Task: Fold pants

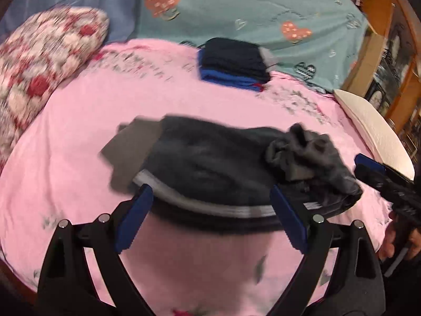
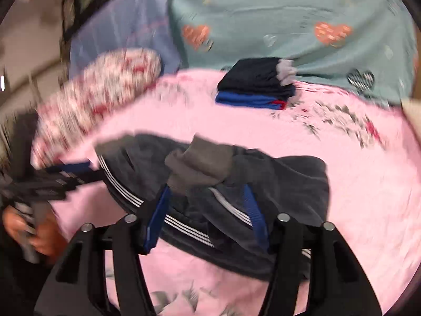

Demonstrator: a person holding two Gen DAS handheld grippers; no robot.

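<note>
You have both the left gripper (image 1: 210,210) and right gripper (image 2: 208,210) spread open and empty over the half-folded dark pants (image 1: 210,163) on the pink sheet (image 1: 79,121), so tidy the bunched cuff next.

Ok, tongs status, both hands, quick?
Left tongs: open, holding nothing, above the dark pants.
Right tongs: open, nothing gripped.

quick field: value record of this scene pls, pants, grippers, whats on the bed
surface: pink sheet on a bed
pants: dark grey pants with white side stripes, folded over, cuffs bunched on top
left gripper: open, nothing held, at the pants' near edge
right gripper: open, jaws over the pants, no grip
folded stack: dark and blue clothes, far side
pillow: red and white, beside the sheet
</note>
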